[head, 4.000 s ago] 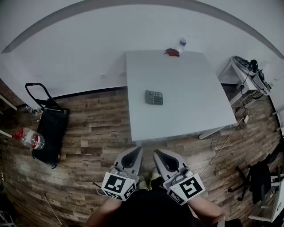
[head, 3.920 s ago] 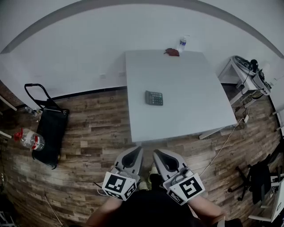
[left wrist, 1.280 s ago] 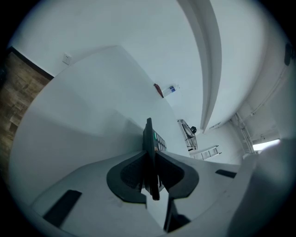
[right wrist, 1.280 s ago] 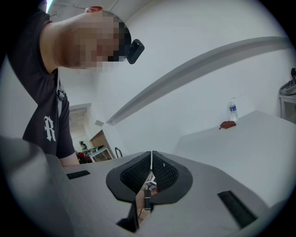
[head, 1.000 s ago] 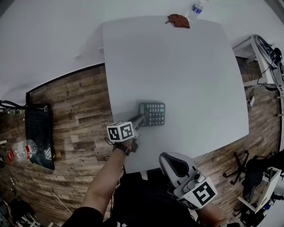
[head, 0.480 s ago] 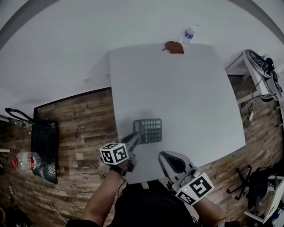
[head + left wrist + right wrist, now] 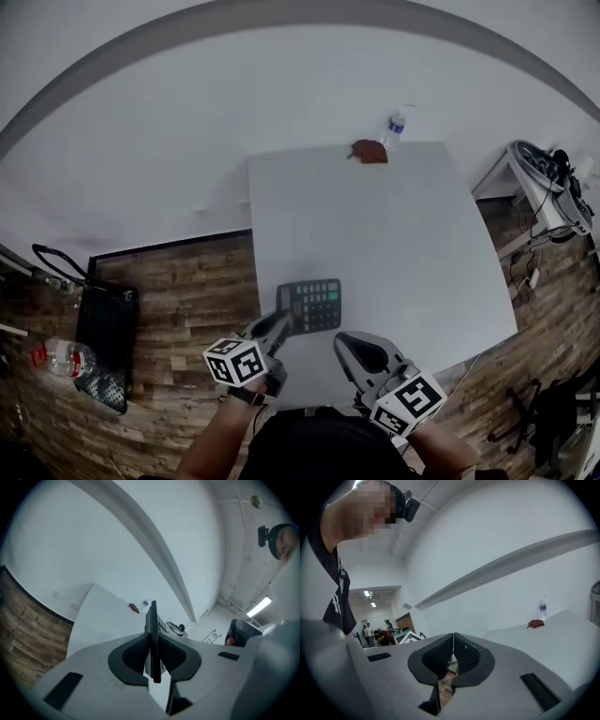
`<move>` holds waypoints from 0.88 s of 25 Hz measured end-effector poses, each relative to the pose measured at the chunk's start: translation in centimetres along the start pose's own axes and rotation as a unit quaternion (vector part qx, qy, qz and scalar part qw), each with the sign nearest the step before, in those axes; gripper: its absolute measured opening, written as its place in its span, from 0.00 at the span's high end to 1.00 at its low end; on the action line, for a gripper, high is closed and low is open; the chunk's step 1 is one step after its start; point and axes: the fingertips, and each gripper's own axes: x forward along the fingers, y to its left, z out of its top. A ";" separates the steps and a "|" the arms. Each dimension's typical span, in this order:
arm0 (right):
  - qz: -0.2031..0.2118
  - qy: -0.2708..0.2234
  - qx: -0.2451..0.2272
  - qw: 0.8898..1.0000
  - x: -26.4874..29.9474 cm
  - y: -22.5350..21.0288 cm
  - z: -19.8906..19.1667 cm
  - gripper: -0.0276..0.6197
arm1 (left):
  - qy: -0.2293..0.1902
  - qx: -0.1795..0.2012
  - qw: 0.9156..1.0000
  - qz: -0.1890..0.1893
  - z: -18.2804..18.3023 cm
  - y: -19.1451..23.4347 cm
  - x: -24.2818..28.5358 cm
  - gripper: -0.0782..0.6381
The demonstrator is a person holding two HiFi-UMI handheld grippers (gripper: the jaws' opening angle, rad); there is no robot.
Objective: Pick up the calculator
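Note:
The dark grey calculator hangs in the air over the near left corner of the white table, keys facing up. My left gripper is shut on its left edge. In the left gripper view the calculator stands edge-on, pinched between the two pads, with the left gripper around it. My right gripper hovers just right of it at the table's near edge, shut and holding nothing. Its pads meet in the right gripper view.
A water bottle and a crumpled red-brown thing sit at the table's far edge. A black trolley and a plastic jug rest on the wood floor at left. A cluttered side table stands at right.
My left gripper has lifted the calculator off the table and drawn it toward the near edge. The right gripper has risen a little. The head view has pulled back from the table.

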 end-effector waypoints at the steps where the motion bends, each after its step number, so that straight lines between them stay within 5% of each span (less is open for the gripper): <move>1: -0.001 -0.002 -0.004 1.000 -0.1 -0.1 0.3 0.94 | -0.009 0.006 1.000 -0.003 0.6 -0.8 -0.6 0.82; 13: -0.017 -0.048 -0.039 0.998 -1.4 -0.8 4.6 0.94 | -0.114 0.108 0.987 -0.021 6.0 -10.3 -9.4 0.82; 22: -0.017 -0.060 -0.054 0.997 -1.7 -0.6 6.4 0.94 | -0.167 0.142 0.975 -0.031 6.9 -14.4 -12.8 0.82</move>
